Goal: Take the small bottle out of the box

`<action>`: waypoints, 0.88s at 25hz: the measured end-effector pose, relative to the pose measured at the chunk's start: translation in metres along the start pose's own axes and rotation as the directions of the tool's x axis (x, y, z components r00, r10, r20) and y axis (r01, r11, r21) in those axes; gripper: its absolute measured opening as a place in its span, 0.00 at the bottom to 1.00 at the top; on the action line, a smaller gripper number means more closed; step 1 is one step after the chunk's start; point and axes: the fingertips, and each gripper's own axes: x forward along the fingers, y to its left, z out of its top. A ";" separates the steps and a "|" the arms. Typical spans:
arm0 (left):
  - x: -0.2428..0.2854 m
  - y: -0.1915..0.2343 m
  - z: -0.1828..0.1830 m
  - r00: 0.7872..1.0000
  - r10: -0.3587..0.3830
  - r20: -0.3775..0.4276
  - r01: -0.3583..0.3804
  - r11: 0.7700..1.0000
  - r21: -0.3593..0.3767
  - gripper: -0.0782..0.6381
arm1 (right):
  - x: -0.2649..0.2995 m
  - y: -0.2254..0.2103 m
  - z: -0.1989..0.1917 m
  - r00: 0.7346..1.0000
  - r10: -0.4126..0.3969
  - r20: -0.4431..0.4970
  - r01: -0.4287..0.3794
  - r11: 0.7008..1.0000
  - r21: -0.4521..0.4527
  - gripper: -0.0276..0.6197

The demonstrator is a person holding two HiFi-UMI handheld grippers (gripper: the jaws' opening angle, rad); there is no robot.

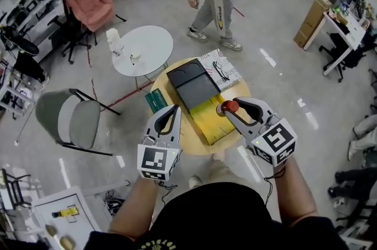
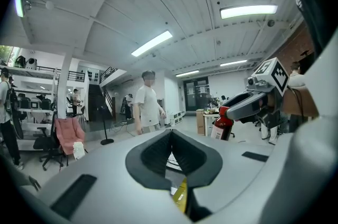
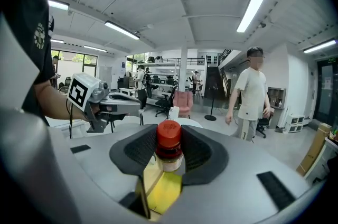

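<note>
My right gripper (image 1: pixel 231 108) is clamped on the small red-capped glass bottle (image 3: pixel 169 147), holding it up over the open yellow cardboard box (image 1: pixel 215 123). My left gripper (image 2: pixel 171 137) is pinched closed on nothing.

Ceiling strip lights (image 3: pixel 252 6) give bright, even light; picture edges warp fisheye-style.

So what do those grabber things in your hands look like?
The left gripper and right gripper are pale grey, their curved jaws lined with black padding. Each carries a white cube with black square markers and a thin dark cable. The shirt is black.
</note>
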 end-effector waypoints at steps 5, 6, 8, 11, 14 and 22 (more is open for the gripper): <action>0.000 0.000 0.010 1.000 -0.006 0.008 0.006 1.000 -0.008 0.13 | -0.011 0.002 0.018 1.000 0.008 0.028 -0.008 1.000 -0.008 0.28; 0.000 0.000 0.012 1.000 -0.007 0.014 0.007 1.000 -0.007 0.13 | -0.012 0.003 0.020 0.999 0.009 0.031 -0.008 1.000 -0.014 0.28; -0.001 -0.001 0.015 1.000 -0.008 0.022 0.008 1.000 -0.007 0.13 | -0.014 0.004 0.023 0.999 0.010 0.035 -0.010 1.000 -0.024 0.28; -0.002 -0.004 0.017 1.000 -0.012 0.027 0.012 1.000 -0.009 0.13 | -0.017 0.004 0.026 0.999 0.009 0.039 -0.007 1.000 -0.029 0.28; -0.001 -0.004 0.019 0.999 -0.013 0.031 0.013 1.000 -0.010 0.13 | -0.018 0.002 0.028 0.999 -0.004 0.039 0.006 1.000 -0.029 0.28; -0.002 -0.004 0.019 0.999 -0.009 0.032 0.009 1.000 -0.012 0.13 | -0.019 0.004 0.026 1.000 -0.007 0.031 0.008 0.999 -0.034 0.28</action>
